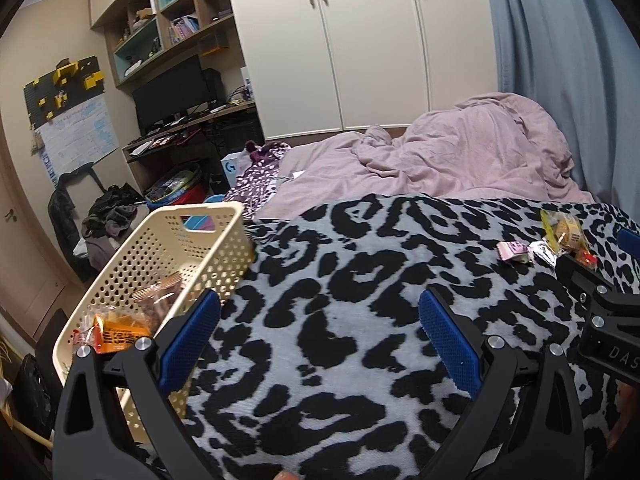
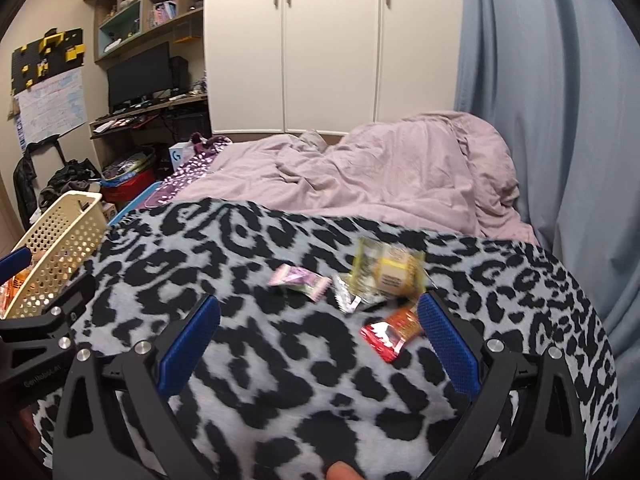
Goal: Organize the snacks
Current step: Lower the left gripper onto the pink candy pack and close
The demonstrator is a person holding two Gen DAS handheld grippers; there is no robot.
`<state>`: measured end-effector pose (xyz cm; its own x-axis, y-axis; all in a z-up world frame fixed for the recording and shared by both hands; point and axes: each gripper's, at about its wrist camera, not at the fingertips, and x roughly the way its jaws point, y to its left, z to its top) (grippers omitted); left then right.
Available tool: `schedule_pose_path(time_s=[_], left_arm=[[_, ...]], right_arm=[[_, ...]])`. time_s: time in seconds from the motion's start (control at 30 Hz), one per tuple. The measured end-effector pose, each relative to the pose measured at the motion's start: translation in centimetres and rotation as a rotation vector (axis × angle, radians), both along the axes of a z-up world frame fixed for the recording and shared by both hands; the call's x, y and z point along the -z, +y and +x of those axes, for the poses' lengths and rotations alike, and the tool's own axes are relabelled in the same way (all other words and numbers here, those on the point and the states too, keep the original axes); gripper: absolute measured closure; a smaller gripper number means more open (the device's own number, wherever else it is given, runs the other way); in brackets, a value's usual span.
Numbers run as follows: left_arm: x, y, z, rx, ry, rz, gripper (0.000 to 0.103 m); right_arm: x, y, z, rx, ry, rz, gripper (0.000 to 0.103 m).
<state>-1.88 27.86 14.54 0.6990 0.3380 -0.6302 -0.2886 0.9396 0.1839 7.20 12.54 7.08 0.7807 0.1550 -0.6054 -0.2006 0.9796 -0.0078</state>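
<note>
A cream perforated basket (image 1: pixel 168 256) stands at the left edge of the leopard-print blanket (image 1: pixel 340 320); an orange snack packet (image 1: pixel 116 332) and a clear brown one (image 1: pixel 160 296) lie inside. My left gripper (image 1: pixel 320 300) is open over bare blanket, its left finger beside the basket. In the right wrist view, my right gripper (image 2: pixel 318 306) is open, just short of loose snacks: a pink packet (image 2: pixel 300 280), a silver wrapper (image 2: pixel 346 298), a yellow packet (image 2: pixel 390 272) and a red-orange packet (image 2: pixel 390 332) close to its right finger. The basket (image 2: pixel 60 248) shows at far left.
A rumpled pink duvet (image 1: pixel 440 160) covers the bed beyond the blanket. White wardrobes (image 1: pixel 340 40) and a blue curtain (image 2: pixel 560 120) stand behind. A desk with a monitor (image 1: pixel 176 92), clothes and boxes crowd the floor at left. A fingertip (image 2: pixel 340 472) shows at the bottom edge.
</note>
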Motion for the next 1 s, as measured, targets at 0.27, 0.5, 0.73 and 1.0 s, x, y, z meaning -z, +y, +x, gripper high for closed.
schedule_pose_path(time_s=[0.27,0.5,0.73,1.0], left_arm=[[0.6,-2.0,1.3,0.047,0.024,0.002,0.002],[1.2,-3.7,2.4,0.091,0.047,-0.003,0.002],[1.6,-5.8,4.0,0.153,0.077,-0.010,0.002],[2.1,-7.3,5.9,0.209,0.114,-0.030,0.002]], right_arm=[[1.5,-4.0,0.7,0.085,0.045,0.016,0.005],[2.9,-7.5,1.2,0.149,0.097,0.051,0.005],[3.7,-9.5,1.6,0.163,0.134,0.055,0.005],[4.0,-10.6,1.6,0.177,0.151,0.051,0.005]])
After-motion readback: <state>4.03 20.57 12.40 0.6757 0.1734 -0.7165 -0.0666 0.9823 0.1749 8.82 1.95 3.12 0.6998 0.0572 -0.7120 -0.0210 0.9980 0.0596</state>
